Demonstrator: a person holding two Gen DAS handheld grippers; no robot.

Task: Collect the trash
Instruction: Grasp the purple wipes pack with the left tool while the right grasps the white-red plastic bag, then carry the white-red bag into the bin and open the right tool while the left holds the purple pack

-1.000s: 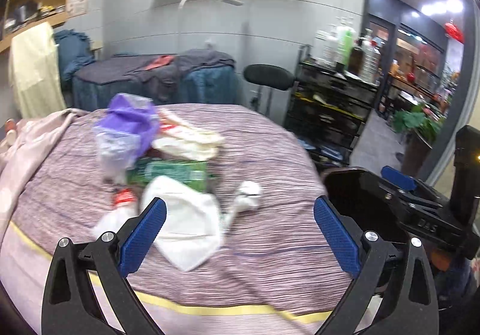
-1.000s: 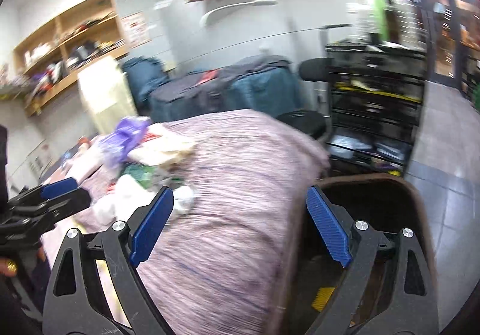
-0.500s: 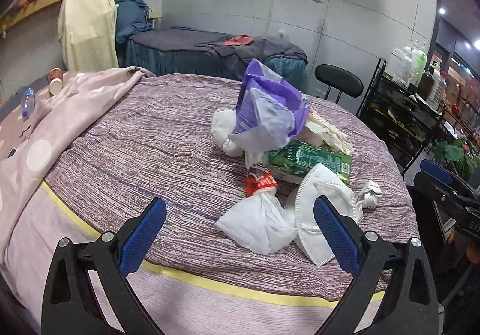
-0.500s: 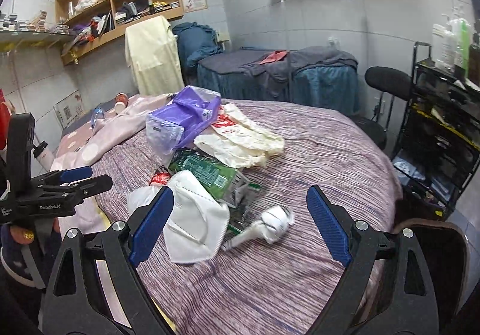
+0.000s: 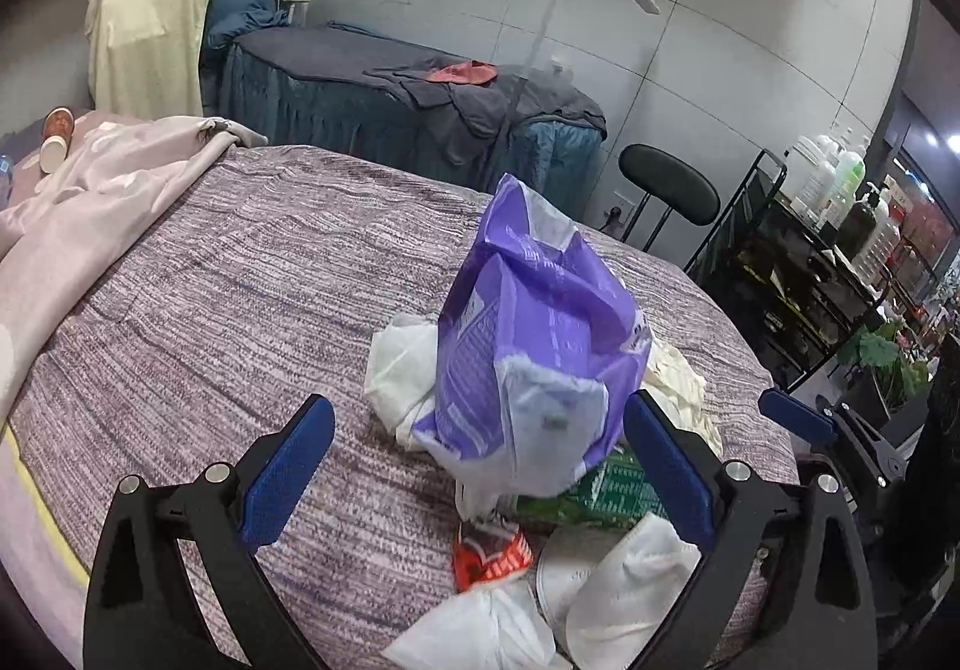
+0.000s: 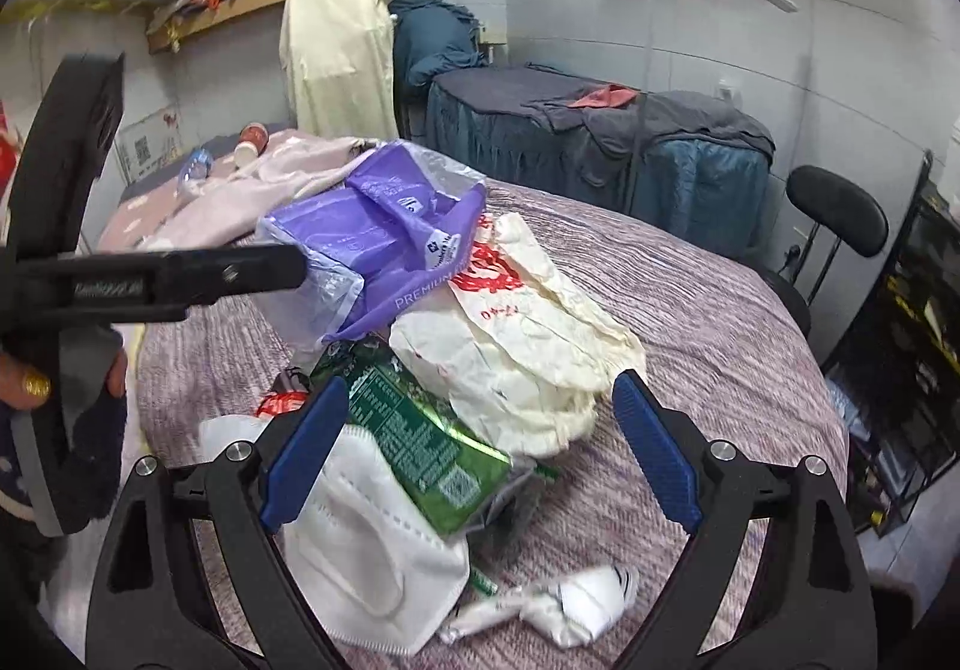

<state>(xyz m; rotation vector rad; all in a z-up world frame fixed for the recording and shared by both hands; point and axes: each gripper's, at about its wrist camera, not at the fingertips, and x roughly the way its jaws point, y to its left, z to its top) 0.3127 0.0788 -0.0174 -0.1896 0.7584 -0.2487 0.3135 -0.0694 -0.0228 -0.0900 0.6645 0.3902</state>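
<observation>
A heap of trash lies on the purple striped bed (image 5: 240, 280). A purple plastic bag (image 5: 540, 358) stands tallest, over a green packet (image 6: 420, 430), a white face mask (image 6: 360, 538), a cream paper bag with red print (image 6: 528, 346), a red wrapper (image 5: 489, 553) and a crumpled tissue (image 6: 570, 604). My left gripper (image 5: 480, 466) frames the purple bag; its jaws are closing, and the pads are clear of the bag. My right gripper (image 6: 480, 448) is open above the green packet and paper bag, touching neither. The left gripper (image 6: 180, 280) also shows by the purple bag (image 6: 384, 238).
A pink blanket (image 5: 90, 202) with a paper cup (image 5: 57, 147) covers the bed's left side. Behind stand a blue draped massage bed (image 5: 420, 111), a black stool (image 5: 669, 190) and, to the right, a black rack of bottles (image 5: 810, 250).
Both views have swung from the dark bin at the bed's right end to the trash heap. Both grippers have come closer to the heap, the left now in front of the purple bag.
</observation>
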